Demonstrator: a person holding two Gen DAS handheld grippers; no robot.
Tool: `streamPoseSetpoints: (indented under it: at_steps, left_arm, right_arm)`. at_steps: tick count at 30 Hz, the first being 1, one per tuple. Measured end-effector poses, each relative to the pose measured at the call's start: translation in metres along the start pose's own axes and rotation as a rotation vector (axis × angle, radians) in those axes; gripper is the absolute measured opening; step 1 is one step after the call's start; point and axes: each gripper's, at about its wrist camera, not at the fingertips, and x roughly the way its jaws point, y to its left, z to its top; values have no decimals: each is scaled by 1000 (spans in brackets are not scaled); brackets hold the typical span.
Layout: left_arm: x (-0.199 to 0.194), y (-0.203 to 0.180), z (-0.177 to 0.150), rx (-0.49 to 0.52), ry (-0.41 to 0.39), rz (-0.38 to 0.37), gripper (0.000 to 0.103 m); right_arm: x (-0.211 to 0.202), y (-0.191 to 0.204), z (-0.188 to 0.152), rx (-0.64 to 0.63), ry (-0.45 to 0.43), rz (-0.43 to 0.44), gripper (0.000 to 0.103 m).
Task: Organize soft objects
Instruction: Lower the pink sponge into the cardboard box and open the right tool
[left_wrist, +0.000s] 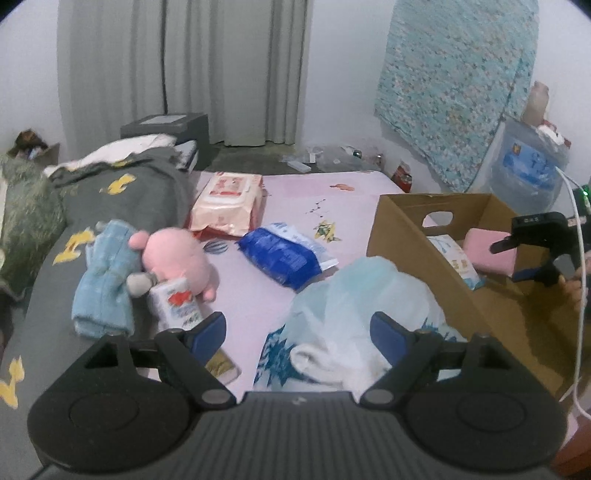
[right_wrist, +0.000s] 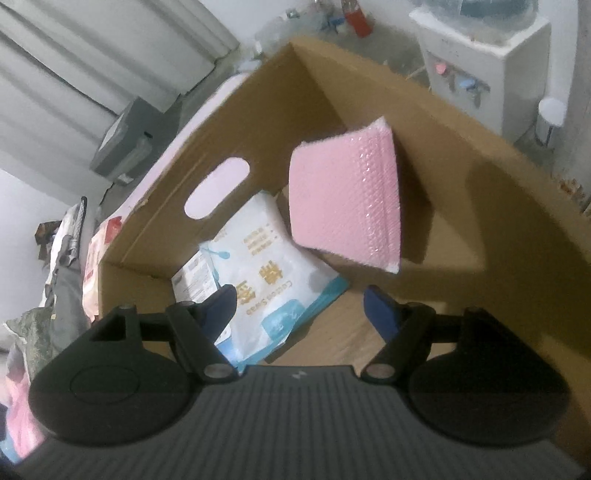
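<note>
left claw (left_wrist: 297, 328) tilted down, jaws wide, empty, over crinkly plastic bag (left_wrist: 354, 295) on bed (left_wrist: 291, 199) | right claw (right_wrist: 299, 299) spread, empty, inside cardboard box (right_wrist: 461, 155) | bubble-textured pink pouch (right_wrist: 347, 203) free in box

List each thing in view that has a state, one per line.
cardboard box: open-topped, partly filled
pink bubble mailer: in box, tilted
cotton swab pack: flat in box
plastic bag: on bed, unheld
pink plush: lying on bed
left gripper: open
right gripper: open, empty
</note>
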Motion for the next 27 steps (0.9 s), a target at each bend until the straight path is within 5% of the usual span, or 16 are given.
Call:
streamPoseSetpoints:
  at_steps: [4, 9, 18, 27]
  left_arm:
    - [-4, 14, -12, -33, -1, -2, 88]
    - [1, 27, -22, -99, 22, -11, 88]
    - [1, 40, -29, -140, 26, -13, 88]
    - [0, 46, -37, -172, 19, -19, 88]
  right_arm:
    - [-17, 0, 1, -15, -126, -105, 80]
    - [7, 2, 6, 16, -128, -132, 81]
    - [35, 18, -14, 24, 7, -11, 80]
    - [-5, 3, -11, 61, -78, 23, 80]
